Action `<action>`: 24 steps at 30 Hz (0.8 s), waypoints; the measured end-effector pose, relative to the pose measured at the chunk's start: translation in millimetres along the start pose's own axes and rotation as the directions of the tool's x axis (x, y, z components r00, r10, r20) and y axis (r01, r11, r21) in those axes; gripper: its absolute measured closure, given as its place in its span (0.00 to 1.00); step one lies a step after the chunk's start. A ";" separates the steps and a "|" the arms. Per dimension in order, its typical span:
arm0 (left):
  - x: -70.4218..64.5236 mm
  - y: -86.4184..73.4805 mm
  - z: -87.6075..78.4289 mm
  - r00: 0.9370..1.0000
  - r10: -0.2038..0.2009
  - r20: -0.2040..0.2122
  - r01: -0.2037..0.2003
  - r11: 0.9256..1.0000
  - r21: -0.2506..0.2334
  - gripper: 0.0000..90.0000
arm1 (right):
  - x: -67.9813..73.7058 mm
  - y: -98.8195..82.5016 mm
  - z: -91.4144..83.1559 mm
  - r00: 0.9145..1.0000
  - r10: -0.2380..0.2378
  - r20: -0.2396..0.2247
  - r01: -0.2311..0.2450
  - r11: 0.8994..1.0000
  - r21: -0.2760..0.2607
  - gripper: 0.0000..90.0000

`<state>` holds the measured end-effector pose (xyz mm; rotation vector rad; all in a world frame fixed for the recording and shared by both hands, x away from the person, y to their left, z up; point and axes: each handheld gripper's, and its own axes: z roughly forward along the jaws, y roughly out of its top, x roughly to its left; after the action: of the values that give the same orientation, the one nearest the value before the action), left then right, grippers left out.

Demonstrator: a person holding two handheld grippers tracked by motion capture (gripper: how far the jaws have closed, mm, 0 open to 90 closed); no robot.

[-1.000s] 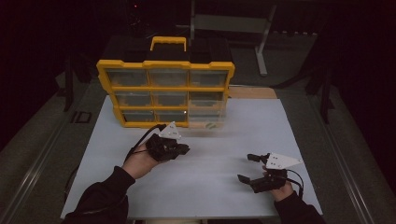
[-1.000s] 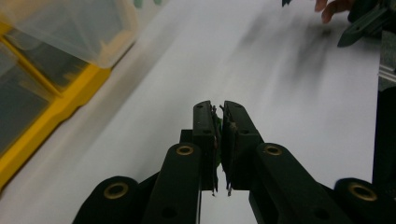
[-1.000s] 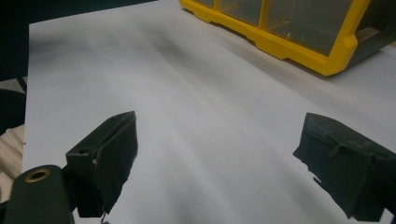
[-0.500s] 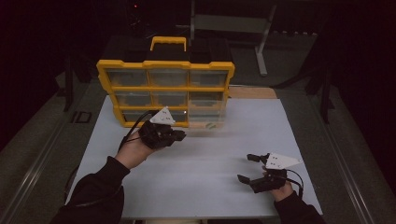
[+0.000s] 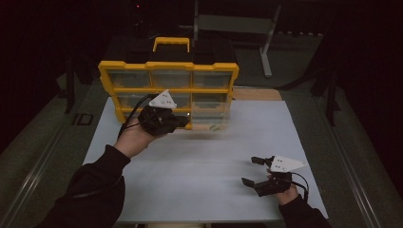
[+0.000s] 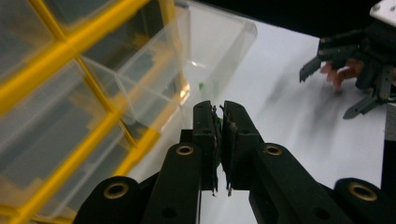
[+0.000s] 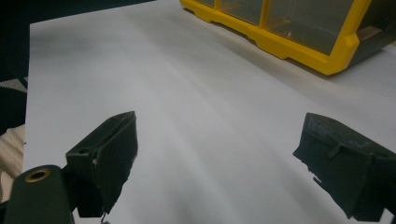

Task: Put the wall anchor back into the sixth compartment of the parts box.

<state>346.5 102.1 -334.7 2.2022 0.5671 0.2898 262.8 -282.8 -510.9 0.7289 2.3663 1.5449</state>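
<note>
**Small green part pinched and carried to the pulled-out drawer**

We hold a small green part (image 6: 217, 125) between the tips of the left gripper (image 6: 215, 112); its jaws stand nearly together with the part squeezed in the thin gap, so little of it shows and we cannot tell what it is. A light, narrow pinch like this suits a thing so small, and keeps it from slipping as the hand travels.

Just ahead of the jaws a clear drawer (image 6: 205, 56) stands pulled out from the bottom row of the yellow organizer (image 5: 168, 90). Another green speck shows through its wall, so we judge this drawer to be the part's home and the gripper raised to clear its front edge. In the high view the left gripper (image 5: 177, 121) hovers right at the organizer's lower edge, above the white mat (image 5: 204, 161).

Our right gripper (image 5: 253, 171) rests near the mat's front right corner, well apart from the organizer, its jaws spread wide with nothing between them. We judge that it waits out of the way, since one hand is enough for a drop.
</note>
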 end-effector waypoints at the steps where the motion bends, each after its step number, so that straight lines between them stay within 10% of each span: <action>1: 0.3 2.2 -0.5 1.000 0.005 -0.003 -0.005 1.000 0.000 0.93 | 0.0 0.0 0.1 1.000 0.000 -0.001 0.000 1.000 0.000 0.13; 24: 6.9 50.9 -2.1 0.999 -0.028 -0.044 0.025 0.997 -0.076 0.93 | 0.3 -0.3 0.8 1.000 0.002 -0.003 -0.002 1.000 0.003 0.13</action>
<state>367.0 78.4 -293.9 2.1182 0.6000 0.3422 262.8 -282.2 -511.5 0.7301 2.3713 1.5436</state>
